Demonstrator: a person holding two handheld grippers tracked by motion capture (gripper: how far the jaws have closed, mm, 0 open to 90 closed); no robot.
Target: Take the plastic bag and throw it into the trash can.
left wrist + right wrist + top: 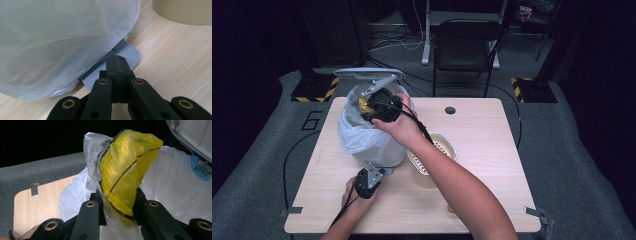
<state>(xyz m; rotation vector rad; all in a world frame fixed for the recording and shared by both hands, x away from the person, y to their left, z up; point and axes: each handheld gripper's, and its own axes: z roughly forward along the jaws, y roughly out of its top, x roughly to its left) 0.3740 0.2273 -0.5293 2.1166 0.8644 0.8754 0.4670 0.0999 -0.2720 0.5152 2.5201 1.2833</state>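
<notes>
A small pedal bin (377, 150) lined with a white plastic bag (57, 37) stands on the table's left half, its grey lid (369, 74) raised. My left gripper (117, 62) is shut with nothing between its jaws, and its tips rest on the bin's grey foot pedal (131, 53) at the bin's near side (379, 172). My right gripper (117, 195) is over the bin's mouth (373, 107), shut on a crumpled yellow and clear plastic wrapper (125, 170). The wrapper stands up from the jaws above the liner.
A beige perforated tub (439, 150) sits right of the bin, partly under my right forearm. The wooden table (492, 170) has a round cable hole (450, 110) at the back. A black folding chair (464, 45) stands beyond the table.
</notes>
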